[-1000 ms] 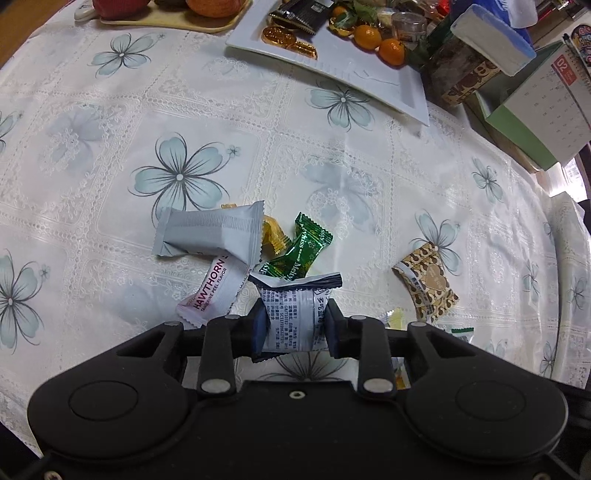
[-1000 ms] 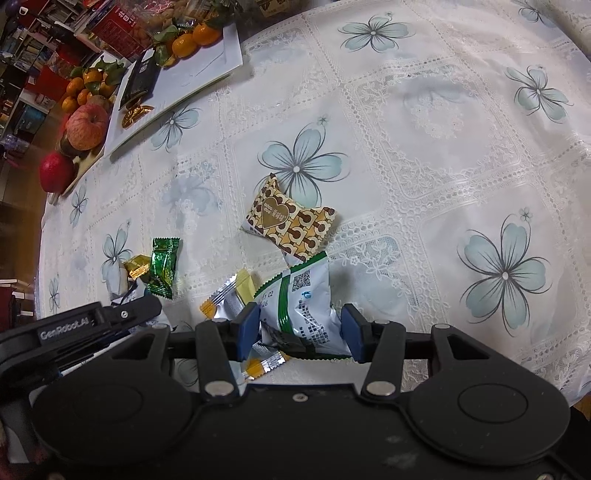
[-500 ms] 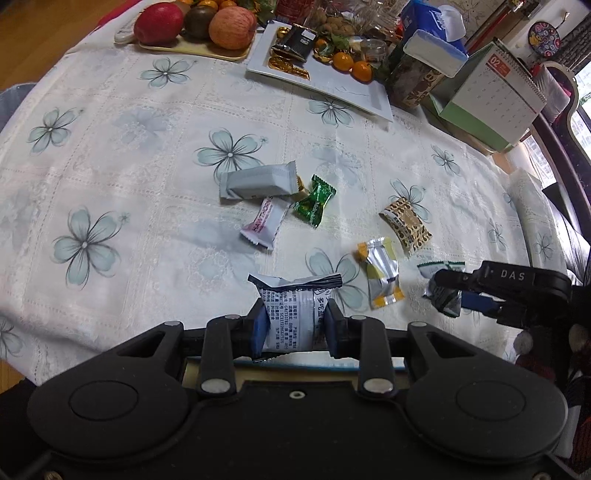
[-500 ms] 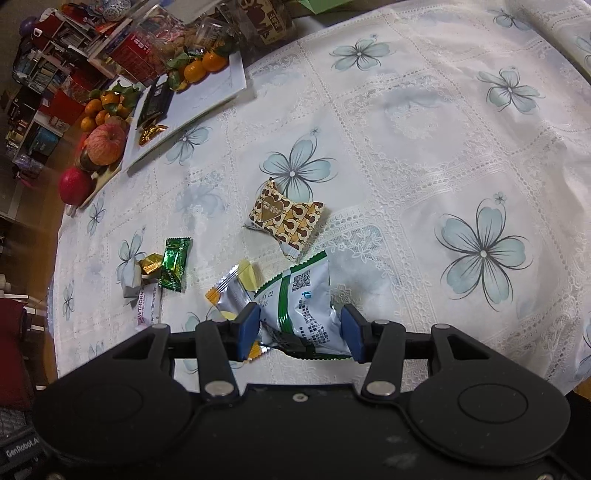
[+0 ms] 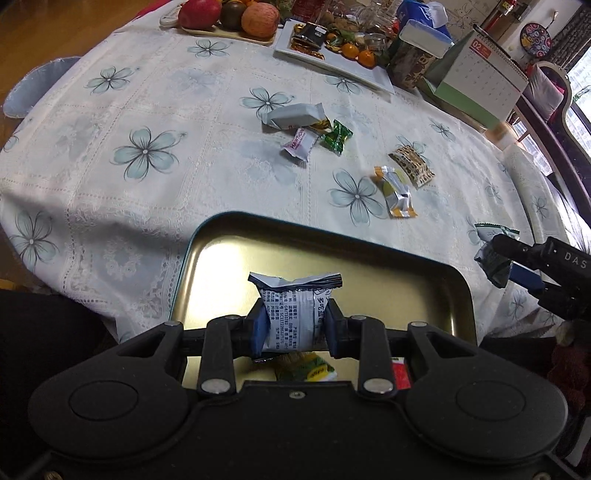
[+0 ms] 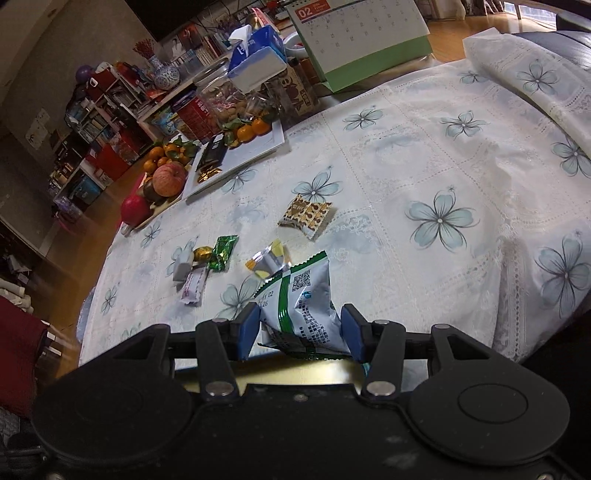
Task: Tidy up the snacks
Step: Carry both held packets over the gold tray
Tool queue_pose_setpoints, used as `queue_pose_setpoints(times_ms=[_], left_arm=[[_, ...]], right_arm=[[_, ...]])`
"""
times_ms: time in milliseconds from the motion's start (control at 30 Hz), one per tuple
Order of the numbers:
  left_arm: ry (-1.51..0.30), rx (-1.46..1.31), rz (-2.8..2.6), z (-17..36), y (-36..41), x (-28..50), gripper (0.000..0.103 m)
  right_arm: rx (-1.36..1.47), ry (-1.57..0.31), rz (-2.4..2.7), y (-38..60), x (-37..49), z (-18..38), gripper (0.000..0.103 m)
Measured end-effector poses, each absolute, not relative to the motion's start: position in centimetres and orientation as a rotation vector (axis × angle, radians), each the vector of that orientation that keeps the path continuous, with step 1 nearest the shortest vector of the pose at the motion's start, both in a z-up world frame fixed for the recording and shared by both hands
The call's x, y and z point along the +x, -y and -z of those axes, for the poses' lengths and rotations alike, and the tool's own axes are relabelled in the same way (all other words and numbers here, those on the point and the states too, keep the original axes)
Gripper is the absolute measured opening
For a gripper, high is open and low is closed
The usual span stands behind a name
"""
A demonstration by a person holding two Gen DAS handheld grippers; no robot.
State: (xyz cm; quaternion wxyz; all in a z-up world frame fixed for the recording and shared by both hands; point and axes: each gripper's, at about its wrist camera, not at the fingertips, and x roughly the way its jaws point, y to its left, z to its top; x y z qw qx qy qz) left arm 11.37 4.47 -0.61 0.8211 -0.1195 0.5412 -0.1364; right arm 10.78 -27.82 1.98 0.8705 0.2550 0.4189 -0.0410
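While my left gripper [image 5: 294, 326] pinches the grey printed packet [image 5: 294, 308] firmly between both blue pads, it hangs over the gold tin tray [image 5: 373, 254], so the job now, as I judge it, is a clean drop. I would lower until the packet nearly touches the tray floor, then part the pads fully, aiming for bare metal at twelve o'clock of the yellow and red wrappers [image 5: 306, 369] already lying under my fingers.

My right gripper [image 6: 297, 332] is likewise closed, on the green-striped packet [image 6: 301, 302]; a strip of the tray's rim shows just beneath it, so that one should follow once my left is clear, to avoid a knock.

Farther out, the flowered lace tablecloth [image 5: 144, 155] is soft and wrinkly, and the loose sweets rest on it at twelve to one o'clock: a grey bar [image 5: 293, 116], a white-pink sachet [image 5: 300, 143], a green candy [image 5: 336, 136], a silver-yellow wrapper [image 5: 395, 192] and a brown patterned pouch [image 5: 410, 168]. Beyond them sit a white plate [image 5: 354, 72] with tangerines, a fruit board [image 5: 229, 33], a desk calendar [image 5: 480, 70], and in the right view crowded shelves [image 6: 96, 110].
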Motion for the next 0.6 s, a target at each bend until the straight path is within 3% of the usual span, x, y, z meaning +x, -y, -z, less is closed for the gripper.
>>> queue_pose_setpoints(times_ms=[333, 600], left_arm=[[-1.175, -0.290, 0.260, 1.4, -6.3, 7.2, 0.039], [-1.190, -0.290, 0.210, 1.8, -6.6, 6.9, 0.039]], right_arm=[[0.550, -0.981, 0.007, 23.5, 3.6, -1.2, 0.051], [0.590, -1.167, 0.068, 21.8, 1.1, -0.8, 0.051]])
